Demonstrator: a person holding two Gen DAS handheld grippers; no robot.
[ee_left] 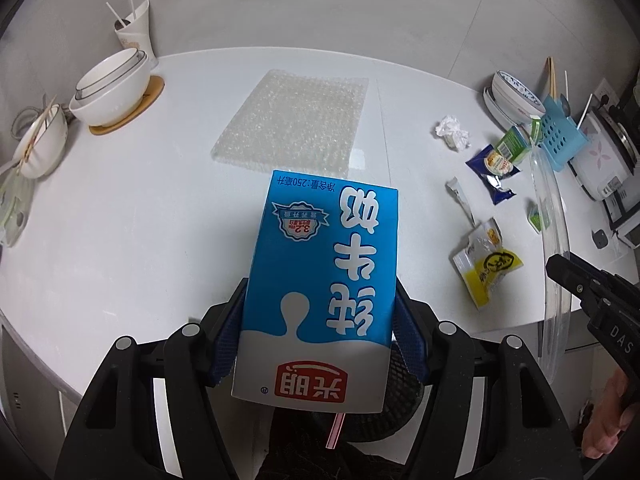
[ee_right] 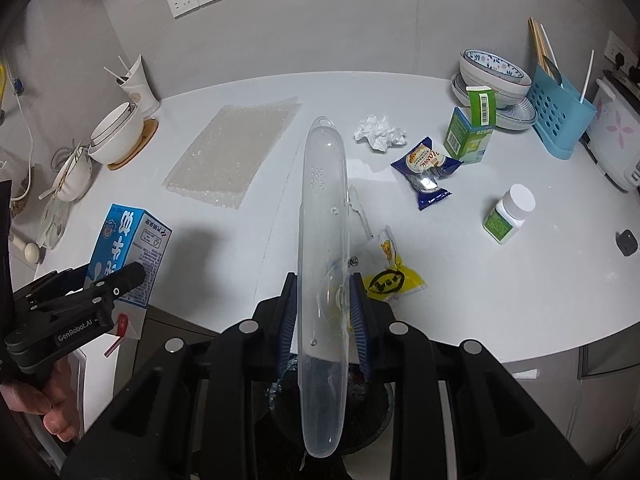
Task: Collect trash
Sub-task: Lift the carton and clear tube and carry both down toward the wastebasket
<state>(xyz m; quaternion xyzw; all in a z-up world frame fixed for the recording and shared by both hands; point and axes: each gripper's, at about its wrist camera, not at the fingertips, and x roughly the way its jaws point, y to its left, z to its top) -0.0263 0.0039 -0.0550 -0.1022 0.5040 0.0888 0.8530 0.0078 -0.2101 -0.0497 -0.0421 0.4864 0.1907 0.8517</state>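
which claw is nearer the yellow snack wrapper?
Right. The right claw, shut on the clear plastic case, sits just beside the yellow snack wrapper; the left claw, holding the milk carton, is farther left.

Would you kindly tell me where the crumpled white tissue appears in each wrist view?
Left wrist: crumpled white tissue lies upper right, right of the bubble wrap sheet.
Right wrist: tissue lies upper centre, right of the sheet.
Shared landmark: the bubble wrap sheet.

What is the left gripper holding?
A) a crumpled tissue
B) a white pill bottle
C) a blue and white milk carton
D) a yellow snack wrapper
C: the left gripper has its jaws pressed on both sides of the blue and white milk carton, which is lifted off the table.
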